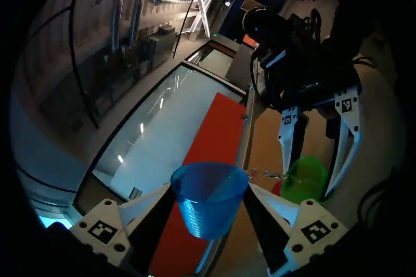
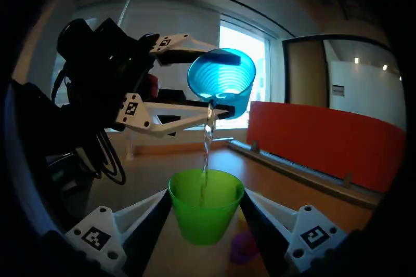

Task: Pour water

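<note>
Water (image 2: 207, 142) is falling in a thin stream from the lip of the translucent blue plastic cup (image 2: 222, 80) into the translucent green plastic cup (image 2: 206, 212).

Key relation: the blue cup is hanging above the green one, well apart and tipped. In the right gripper view its mouth is facing down and toward my right tongs (image 2: 206, 214). The stream is dropping inside the green rim, near the middle.

My left tongs (image 1: 208, 207) are clenching the blue cup. Both fingers are pressing its sides, with the cup sitting right between the fingertips. My right tongs are gripping the green cup the same way, upright, just ahead of the fingertips.

From the left tongs, the green cup is lying below and off to the right, past the blue rim. I cannot tell whether it is resting on the brown wooden tabletop (image 2: 156, 173).

I am judging the pour as midway, since some water seems to be pooling at the blue cup's low side. The next move probably calls for more tilt, with the lip held over the green mouth. The risk is the stream drifting past the rim onto the tabletop.

A small purple thing (image 2: 243, 248) is lying just below the green cup; it is too blurred to identify.
</note>
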Available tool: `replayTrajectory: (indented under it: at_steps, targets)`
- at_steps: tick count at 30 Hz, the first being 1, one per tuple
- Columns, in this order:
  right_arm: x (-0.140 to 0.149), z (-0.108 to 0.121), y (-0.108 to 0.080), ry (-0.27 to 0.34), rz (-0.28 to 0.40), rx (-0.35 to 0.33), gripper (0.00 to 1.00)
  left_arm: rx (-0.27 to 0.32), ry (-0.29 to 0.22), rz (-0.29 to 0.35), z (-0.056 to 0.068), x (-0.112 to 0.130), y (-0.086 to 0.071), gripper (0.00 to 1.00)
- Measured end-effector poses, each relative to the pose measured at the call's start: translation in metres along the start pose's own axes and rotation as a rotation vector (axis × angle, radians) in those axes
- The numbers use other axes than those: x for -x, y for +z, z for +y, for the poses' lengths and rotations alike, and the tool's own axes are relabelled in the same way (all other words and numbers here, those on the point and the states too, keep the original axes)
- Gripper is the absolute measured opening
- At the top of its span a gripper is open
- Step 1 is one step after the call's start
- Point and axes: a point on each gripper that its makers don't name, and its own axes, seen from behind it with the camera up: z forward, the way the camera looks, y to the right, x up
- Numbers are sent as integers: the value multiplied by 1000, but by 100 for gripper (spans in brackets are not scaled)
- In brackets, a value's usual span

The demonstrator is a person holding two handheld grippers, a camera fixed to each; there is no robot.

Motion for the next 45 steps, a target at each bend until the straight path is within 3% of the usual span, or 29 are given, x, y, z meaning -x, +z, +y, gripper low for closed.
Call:
replayTrajectory:
  at_steps: [45]
  targets:
    - [0,3,1,-10,8,6,91,-15,174,-9,-5,-7,-1,86]
